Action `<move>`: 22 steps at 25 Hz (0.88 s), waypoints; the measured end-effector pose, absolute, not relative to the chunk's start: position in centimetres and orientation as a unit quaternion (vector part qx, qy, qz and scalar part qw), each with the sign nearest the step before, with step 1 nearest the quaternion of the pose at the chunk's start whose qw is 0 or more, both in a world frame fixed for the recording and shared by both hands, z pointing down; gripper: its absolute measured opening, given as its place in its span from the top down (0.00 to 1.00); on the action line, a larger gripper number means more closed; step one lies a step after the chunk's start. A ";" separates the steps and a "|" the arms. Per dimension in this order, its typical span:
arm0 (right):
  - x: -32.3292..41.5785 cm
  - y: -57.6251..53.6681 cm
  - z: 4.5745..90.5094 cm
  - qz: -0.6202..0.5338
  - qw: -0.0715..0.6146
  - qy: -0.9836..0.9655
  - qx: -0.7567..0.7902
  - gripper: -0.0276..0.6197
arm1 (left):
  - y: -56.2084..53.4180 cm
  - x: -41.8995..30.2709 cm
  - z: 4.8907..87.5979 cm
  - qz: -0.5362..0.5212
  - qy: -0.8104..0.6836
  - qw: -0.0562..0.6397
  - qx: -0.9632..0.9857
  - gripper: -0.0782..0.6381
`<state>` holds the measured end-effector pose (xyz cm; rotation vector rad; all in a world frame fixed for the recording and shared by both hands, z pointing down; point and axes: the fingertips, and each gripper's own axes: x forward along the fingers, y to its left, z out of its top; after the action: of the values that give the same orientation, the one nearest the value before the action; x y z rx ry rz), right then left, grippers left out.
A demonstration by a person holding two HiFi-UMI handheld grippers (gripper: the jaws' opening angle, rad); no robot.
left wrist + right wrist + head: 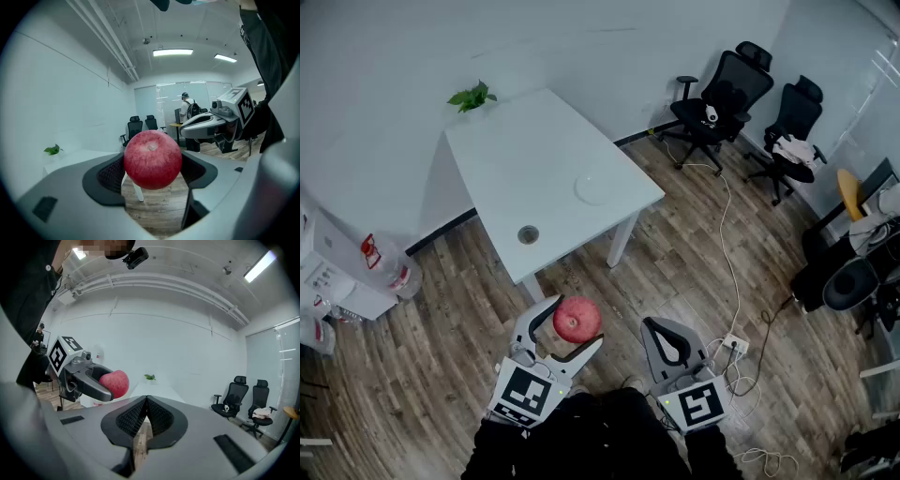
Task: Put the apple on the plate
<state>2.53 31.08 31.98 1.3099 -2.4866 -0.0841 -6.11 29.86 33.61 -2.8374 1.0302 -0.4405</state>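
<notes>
Plate (pixel 592 187) barely distinguishable against white table (pixel 516 159); small round object (pixel 528 234) too small to identify.

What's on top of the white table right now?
An empty white plate and a small round metal piece near the front edge. A leafy plant shows at the far corner; its base is hidden. The apple is clamped in the left gripper, short of the table.

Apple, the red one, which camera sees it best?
The left gripper view: the apple sits big and centred, squeezed between the pads of the left tool. The head view shows it small, from above, in that tool over the floor. The right gripper view shows it from the side, partly hidden behind one jaw.
</notes>
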 end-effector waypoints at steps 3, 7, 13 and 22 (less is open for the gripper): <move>3.0 30.9 32.2 -0.026 0.166 -0.871 0.462 0.90 | 29.7 -5.7 33.8 -0.147 0.334 0.047 -0.930 0.38; 3.1 30.9 32.3 -0.025 0.165 -0.870 0.463 0.90 | 29.7 -5.4 34.0 -0.151 0.332 0.049 -0.930 0.38; 2.6 30.4 32.4 -0.020 0.161 -0.871 0.464 0.90 | 29.2 -5.9 34.3 -0.151 0.333 0.045 -0.930 0.38; 2.1 30.2 32.3 -0.013 0.150 -0.868 0.474 0.89 | 28.9 -6.8 34.4 -0.149 0.330 0.044 -0.931 0.38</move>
<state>2.06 30.23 32.32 1.3611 -2.4931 -0.0363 -6.85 28.91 34.40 -2.8462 1.0085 -0.4556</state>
